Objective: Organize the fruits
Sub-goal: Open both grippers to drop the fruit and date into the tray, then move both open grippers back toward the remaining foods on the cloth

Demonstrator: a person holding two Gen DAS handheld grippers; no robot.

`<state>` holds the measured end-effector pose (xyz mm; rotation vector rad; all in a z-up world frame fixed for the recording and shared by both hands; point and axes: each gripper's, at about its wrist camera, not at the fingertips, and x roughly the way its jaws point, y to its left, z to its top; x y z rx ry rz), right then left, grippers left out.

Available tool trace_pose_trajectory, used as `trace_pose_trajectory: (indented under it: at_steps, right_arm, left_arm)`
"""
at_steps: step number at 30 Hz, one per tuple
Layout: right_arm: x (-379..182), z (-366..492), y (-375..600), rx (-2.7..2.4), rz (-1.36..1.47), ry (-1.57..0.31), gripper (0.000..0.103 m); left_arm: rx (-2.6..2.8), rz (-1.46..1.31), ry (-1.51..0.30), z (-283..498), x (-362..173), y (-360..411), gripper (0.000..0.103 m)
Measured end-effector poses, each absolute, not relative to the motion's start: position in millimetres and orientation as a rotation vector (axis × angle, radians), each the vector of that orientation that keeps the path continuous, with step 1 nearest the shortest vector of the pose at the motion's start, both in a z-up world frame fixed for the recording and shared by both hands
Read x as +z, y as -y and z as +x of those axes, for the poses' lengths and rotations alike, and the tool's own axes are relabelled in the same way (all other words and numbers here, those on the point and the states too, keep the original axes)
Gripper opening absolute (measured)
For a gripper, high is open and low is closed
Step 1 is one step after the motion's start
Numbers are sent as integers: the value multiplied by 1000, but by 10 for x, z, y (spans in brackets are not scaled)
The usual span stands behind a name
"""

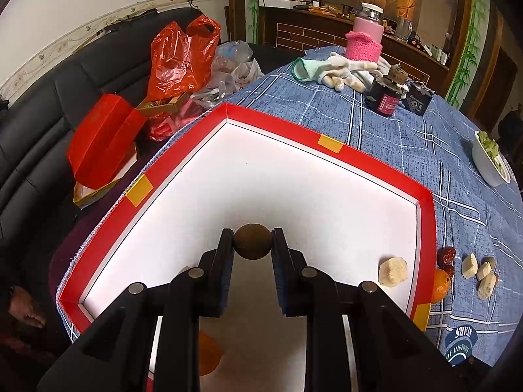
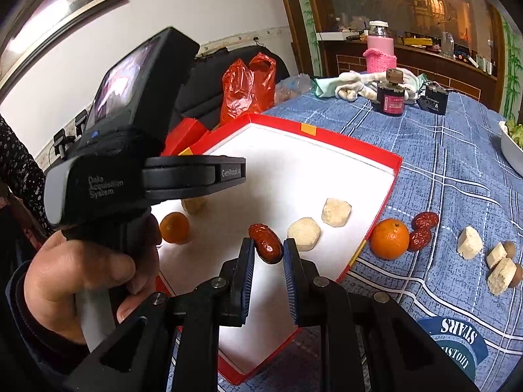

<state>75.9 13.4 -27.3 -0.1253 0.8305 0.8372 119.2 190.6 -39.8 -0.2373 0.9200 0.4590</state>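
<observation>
Fruits are mid-transfer into the red-rimmed tray (image 2: 385,166): my left gripper (image 1: 252,245) is clamped on a small round brown fruit (image 1: 252,241), held above the tray's white floor, and my right gripper (image 2: 268,250) is clamped on a red date (image 2: 265,243), held over the tray's near part.

I judge this the placing step for both pieces. Next I need to lower each one to a bare patch of the floor, clear of what already lies there, and part the fingers gently; the round fruit looks likely to roll once freed, so I would set it down low.

Inside the tray, the right wrist view shows two pale rough-cut chunks (image 2: 304,233) side by side toward the right wall, a mandarin (image 2: 174,227) at the left, and another pale piece partly hidden behind the left gripper's body.

Outside, on the blue checked tablecloth (image 2: 441,163) just right of the tray, wait a second mandarin (image 2: 389,238) touching the tray wall, two more red dates (image 2: 425,219) beside it, and farther right several pale chunks (image 2: 469,242) with small brown fruits behind them.
</observation>
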Motion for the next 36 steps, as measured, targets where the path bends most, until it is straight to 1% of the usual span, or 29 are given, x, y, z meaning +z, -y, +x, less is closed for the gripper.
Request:
trace_pose_trajectory:
  at_steps: [2, 6, 7, 8, 9, 10, 12, 14, 17, 18, 21, 28, 30, 31, 36]
  right_arm:
    - [-276, 750, -136, 833, -131, -834, 21]
    - [-271, 737, -138, 824, -138, -840, 23]
    - [-261, 728, -125, 823, -133, -838, 31]
    - [-246, 722, -110, 822, -128, -833, 41]
    - [-222, 712, -82, 821, -120, -825, 44]
    - [-195, 709, -56, 818, -113, -816, 47]
    - [-142, 697, 9, 809, -101, -798, 50]
    - [-72, 686, 117, 794, -82, -775, 55]
    - [-11, 663, 337, 762, -66, -748, 60]
    - [-4, 656, 431, 747, -60, -744, 60]
    - [-27, 665, 879, 665, -25, -731, 60]
    - [-220, 1028, 2015, 398, 92, -786, 61]
    - [-264, 1164, 2189, 368, 115, -809, 57]
    - [-276, 1209, 2220, 359, 115, -813, 52]
    - [-385, 1508, 2088, 354, 36, -849, 38]
  left_arm:
    - [461, -242, -936, 1199, -406, -1915, 21]
    - [484, -278, -990, 1230, -478, -1979, 22]
    - [500, -292, -1005, 1231, -494, -2006, 30]
    - [502, -307, -1011, 1223, -499, -2021, 35]
    - [503, -313, -1007, 1209, -485, -2021, 49]
    - [505, -306, -999, 1195, -461, -2008, 59]
    - [511, -287, -980, 1162, -414, -1968, 64]
    - [507, -267, -959, 1126, -345, -1913, 64]
    - [506, -244, -916, 1041, -238, -1840, 64]
    - [506, -247, -902, 1010, -214, -1826, 65]
    - [477, -267, -855, 895, -136, -1708, 71]
    - [326, -212, -809, 807, -56, -1118, 71]
    - [280, -176, -815, 821, -74, -941, 71]
    - [268, -160, -819, 818, -75, -882, 71]
    - [225, -86, -844, 817, -145, -642, 71]
